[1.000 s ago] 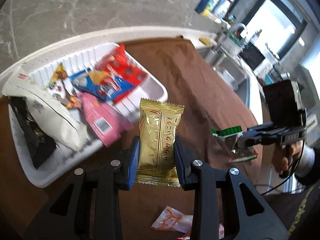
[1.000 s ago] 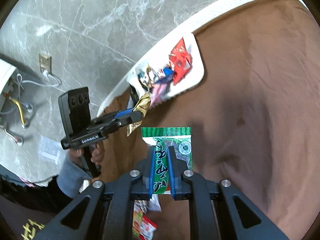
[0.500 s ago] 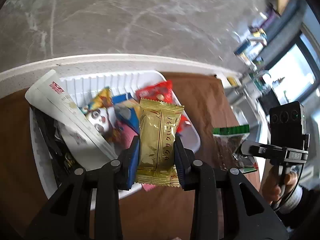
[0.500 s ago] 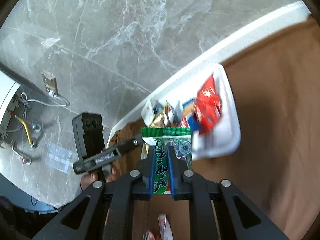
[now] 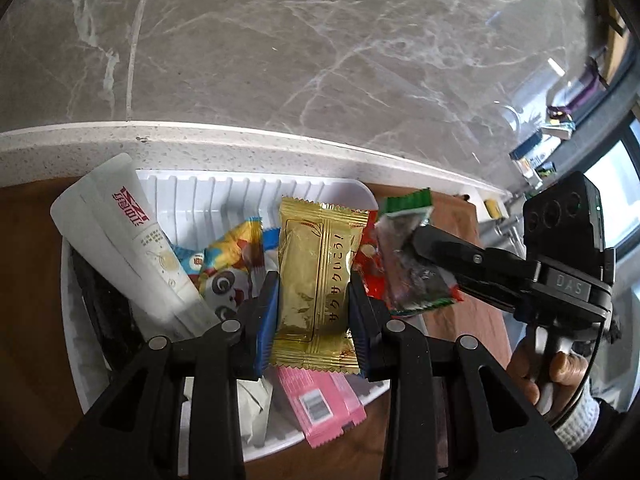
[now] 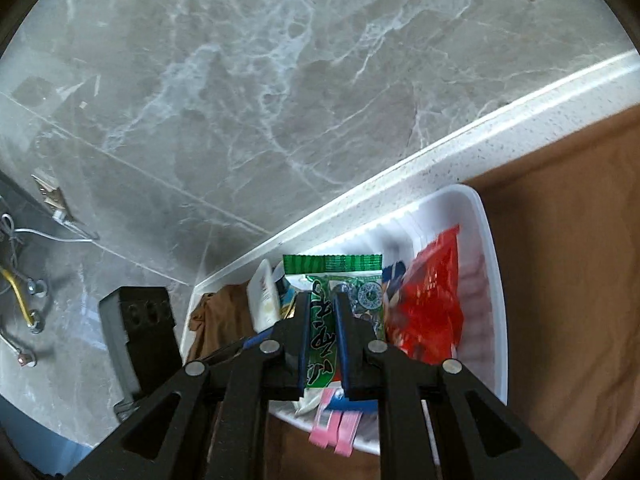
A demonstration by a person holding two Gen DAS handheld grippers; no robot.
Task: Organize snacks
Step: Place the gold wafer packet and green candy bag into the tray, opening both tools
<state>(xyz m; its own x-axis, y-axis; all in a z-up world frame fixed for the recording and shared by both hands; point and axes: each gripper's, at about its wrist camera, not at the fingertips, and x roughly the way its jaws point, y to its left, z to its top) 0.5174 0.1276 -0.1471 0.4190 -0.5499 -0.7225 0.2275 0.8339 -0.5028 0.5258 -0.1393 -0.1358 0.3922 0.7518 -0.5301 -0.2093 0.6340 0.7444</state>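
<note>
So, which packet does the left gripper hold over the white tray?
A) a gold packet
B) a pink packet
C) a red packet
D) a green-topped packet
A: the left gripper is clamped on the gold packet above the white tray; the green-topped packet is in the right gripper.

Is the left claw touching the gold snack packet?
Touching. The left wrist view shows the left claw with both blue pads pressed against the sides of the gold snack packet, which is held above the white tray.

Home kitchen: marble wall (image 5: pixel 320 48), speckled white counter edge (image 5: pixel 240 148), sink tap (image 5: pixel 505 225) by window (image 5: pixel 616 200).
</note>
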